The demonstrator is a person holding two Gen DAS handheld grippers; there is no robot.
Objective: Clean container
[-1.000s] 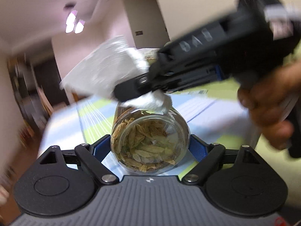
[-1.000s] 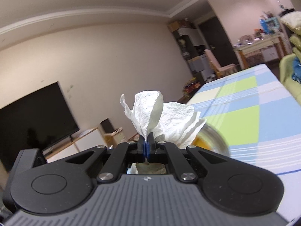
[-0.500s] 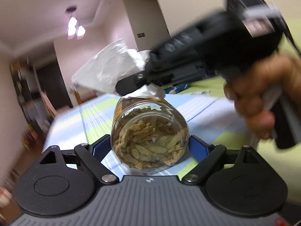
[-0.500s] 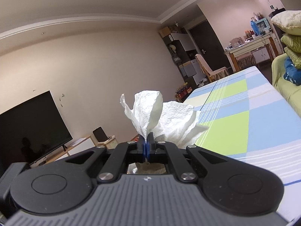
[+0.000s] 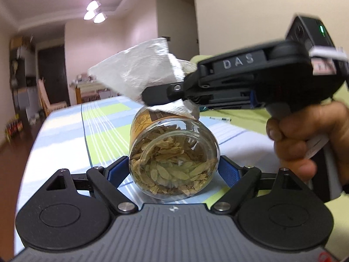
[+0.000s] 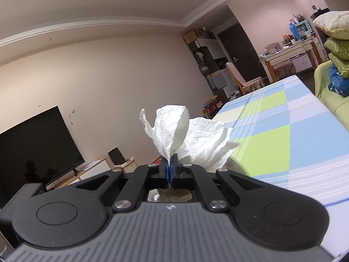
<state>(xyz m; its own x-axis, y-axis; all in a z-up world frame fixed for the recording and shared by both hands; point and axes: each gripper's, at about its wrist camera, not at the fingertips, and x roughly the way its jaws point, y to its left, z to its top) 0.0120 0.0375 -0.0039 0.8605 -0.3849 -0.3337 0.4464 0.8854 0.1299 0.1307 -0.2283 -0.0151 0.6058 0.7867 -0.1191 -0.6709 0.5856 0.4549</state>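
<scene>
A clear glass jar [image 5: 174, 159] full of dried pale-green pods lies on its side with its base toward the left wrist camera and a brown label on its upper left. My left gripper [image 5: 173, 170] has its blue pads [image 5: 118, 171] against both sides of the jar, and its jaws are closing. A white paper towel [image 5: 135, 76] is crumpled on the jar's upper side. My right gripper [image 5: 152, 96], held by a hand [image 5: 305, 135], comes in from the right. It is shut [image 6: 169, 170] on the paper towel [image 6: 172, 131], which hides the jar in the right wrist view.
Below lies a table with a blue, green and white checked cloth [image 5: 65, 135] [image 6: 294, 142]. A television [image 6: 37, 148] stands at the left wall. Stacked cushions [image 6: 336, 48] sit on a green sofa at the right. A chair [image 6: 244, 78] and a cluttered desk stand beyond the table's far end.
The jar has turned between my left gripper's pads, and its label now shows. The right gripper with the towel stays on the jar's upper side. The jar's blurred rim has left the right wrist view.
</scene>
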